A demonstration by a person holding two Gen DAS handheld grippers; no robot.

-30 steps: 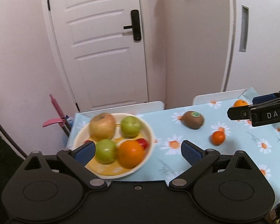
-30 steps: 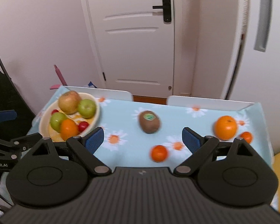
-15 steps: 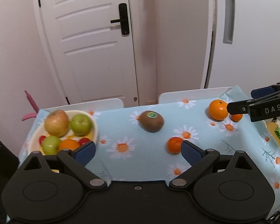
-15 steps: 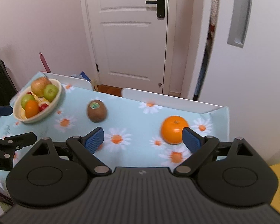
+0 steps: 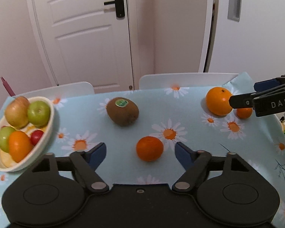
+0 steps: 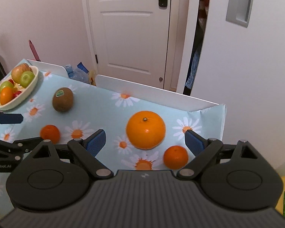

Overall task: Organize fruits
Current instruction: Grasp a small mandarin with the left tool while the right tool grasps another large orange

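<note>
Fruits lie loose on the table (image 5: 190,114), which wears a pale blue cloth printed with white daisies. A small orange mandarin (image 5: 149,148) sits between the blue pads of the left tongs (image 5: 140,153); those jaws have just been closing, yet there is a gap on each side and neither pad touches the fruit. Beyond it rests a brown fuzzy kiwi with a green sticker (image 5: 122,111). At the left end stands a cream oval bowl (image 5: 45,142) holding a yellow-red apple (image 5: 17,112), two green apples (image 5: 39,113), an orange fruit (image 5: 20,148) and something small and red (image 5: 36,136).

Toward the right end, a large round orange (image 6: 145,129) lies between the wide-spread pads of the right tongs (image 6: 144,141), clear of both. A second small mandarin (image 6: 175,157) lies just beside it, near the right pad. The right tongs hold nothing.

Two white chair backs (image 5: 188,79) stand along the table's far edge, before a white panelled door with a black handle (image 5: 85,34).
</note>
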